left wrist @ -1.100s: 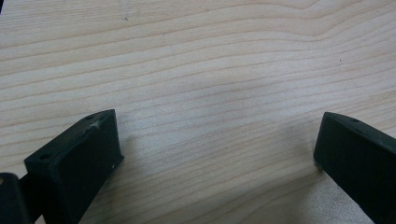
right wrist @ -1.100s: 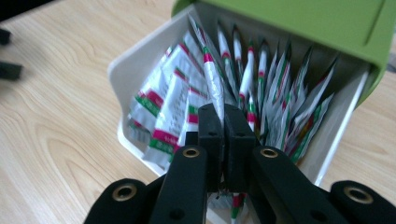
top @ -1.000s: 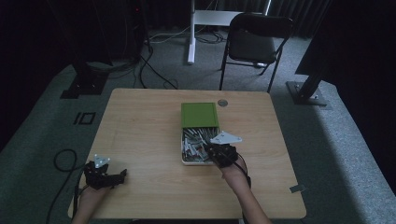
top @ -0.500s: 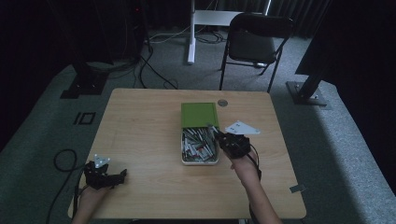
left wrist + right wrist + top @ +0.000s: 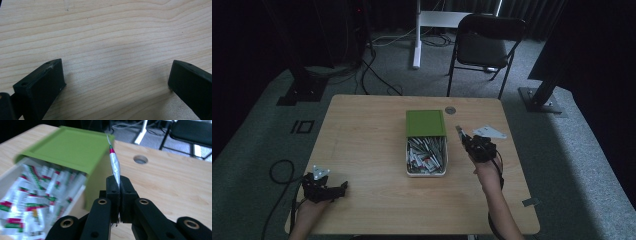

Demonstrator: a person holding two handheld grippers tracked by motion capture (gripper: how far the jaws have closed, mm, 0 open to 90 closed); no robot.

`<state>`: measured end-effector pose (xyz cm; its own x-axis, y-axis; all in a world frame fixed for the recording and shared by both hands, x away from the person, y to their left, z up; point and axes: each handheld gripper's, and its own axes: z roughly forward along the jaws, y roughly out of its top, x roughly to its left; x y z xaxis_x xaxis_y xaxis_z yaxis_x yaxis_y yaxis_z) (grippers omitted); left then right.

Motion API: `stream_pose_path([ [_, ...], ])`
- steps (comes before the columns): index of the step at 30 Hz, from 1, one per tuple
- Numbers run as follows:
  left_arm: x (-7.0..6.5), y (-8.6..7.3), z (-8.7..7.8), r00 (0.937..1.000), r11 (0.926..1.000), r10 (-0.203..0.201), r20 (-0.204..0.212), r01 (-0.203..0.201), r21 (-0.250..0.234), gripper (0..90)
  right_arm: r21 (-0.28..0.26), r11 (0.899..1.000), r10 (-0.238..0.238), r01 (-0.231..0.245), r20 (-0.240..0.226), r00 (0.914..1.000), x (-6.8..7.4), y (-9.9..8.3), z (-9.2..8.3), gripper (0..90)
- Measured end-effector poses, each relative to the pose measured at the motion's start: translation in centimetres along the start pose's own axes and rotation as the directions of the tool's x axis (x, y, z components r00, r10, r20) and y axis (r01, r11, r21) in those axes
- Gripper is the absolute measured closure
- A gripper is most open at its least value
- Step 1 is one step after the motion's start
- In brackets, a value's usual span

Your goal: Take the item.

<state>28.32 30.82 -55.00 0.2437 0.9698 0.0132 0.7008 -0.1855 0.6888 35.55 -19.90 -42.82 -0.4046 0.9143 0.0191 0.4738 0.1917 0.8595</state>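
Note:
A white box (image 5: pixel 426 171) full of silver sachets with red and green ends (image 5: pixel 426 156) stands mid-table, its green lid (image 5: pixel 425 123) slid back over the far half. My right gripper (image 5: pixel 460 132) hangs just right of the box, shut on one silver sachet (image 5: pixel 114 165) that sticks up edge-on from the pinched jaws (image 5: pixel 119 185); the box and lid (image 5: pixel 67 146) lie to its left. My left gripper (image 5: pixel 343 187) rests at the table's near left corner, open, with bare wood between its two black fingers (image 5: pixel 42 85).
The wooden table (image 5: pixel 362 130) has a round cable hole (image 5: pixel 450 110) behind the box. A folding chair (image 5: pixel 484 45) and a white desk leg (image 5: pixel 416 35) stand beyond the far edge. Cables trail on the grey carpet at the left.
My right gripper has moved from over the open box to the right, carrying the sachet out past the box's right side. The left gripper has stayed put.

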Motion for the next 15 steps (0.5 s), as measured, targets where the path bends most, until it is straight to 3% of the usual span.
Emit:
stream_pose_path([
  [5,0.0,0.0,0.0,1.0,1.0,0.002,0.0,-0.002,0.002,1.3,0.024,0.999,0.032,-0.033,0.046,0.9984,-2.0,-1.1,1.5,88.1],
  [7,0.0,0.0,0.0,1.0,1.0,0.002,0.0,-0.002,0.002,1.4,0.024,0.999,0.032,-0.033,0.046,0.9984,-2.0,-1.1,1.5,88.1],
  [8,0.0,0.0,0.0,1.0,1.0,0.002,0.0,-0.002,0.002,1.3,0.034,0.998,0.048,-0.05,0.072,0.9963,-3.0,-1.6,2.3,88.1],
  [15,0.0,0.0,0.0,1.0,1.0,0.003,0.0,-0.002,0.001,1.3,0.068,0.994,0.077,-0.085,0.115,0.9904,-4.7,-2.4,4.1,88.1],
])
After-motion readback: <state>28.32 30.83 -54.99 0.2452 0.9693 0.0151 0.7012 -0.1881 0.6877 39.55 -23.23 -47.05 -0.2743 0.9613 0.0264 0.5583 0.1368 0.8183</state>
